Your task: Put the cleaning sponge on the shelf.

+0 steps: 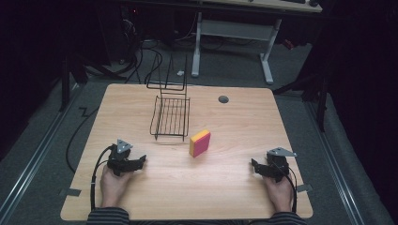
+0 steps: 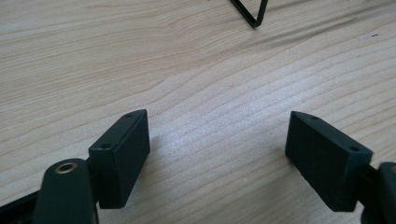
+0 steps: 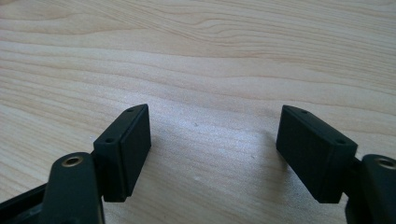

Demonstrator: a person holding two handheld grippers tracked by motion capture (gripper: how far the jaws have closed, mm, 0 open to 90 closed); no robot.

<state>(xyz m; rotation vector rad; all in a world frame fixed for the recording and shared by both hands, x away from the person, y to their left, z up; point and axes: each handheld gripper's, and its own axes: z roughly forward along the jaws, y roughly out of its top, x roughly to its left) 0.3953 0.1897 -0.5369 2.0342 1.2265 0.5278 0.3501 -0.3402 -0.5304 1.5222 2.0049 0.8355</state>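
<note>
Lab or test room, dim. Bare wooden table (image 1: 234, 187) on grey carpet; cables (image 1: 141, 61) trail across the floor; a white-legged desk (image 1: 234, 28) and dark equipment stand behind.

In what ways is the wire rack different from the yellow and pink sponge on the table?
The wire rack is black, thin, open wire; the sponge is a solid block, yellow on top and pink on its side. The wire rack is clearly larger than the sponge. The wire rack has a tall part rising at the back, while the sponge stays low. Both rest on the wooden table, close together but apart, and no gripper touches either.

Wooden table (image 1: 234, 187): sponge (image 1: 199, 143), wire rack (image 1: 171, 117)
</note>
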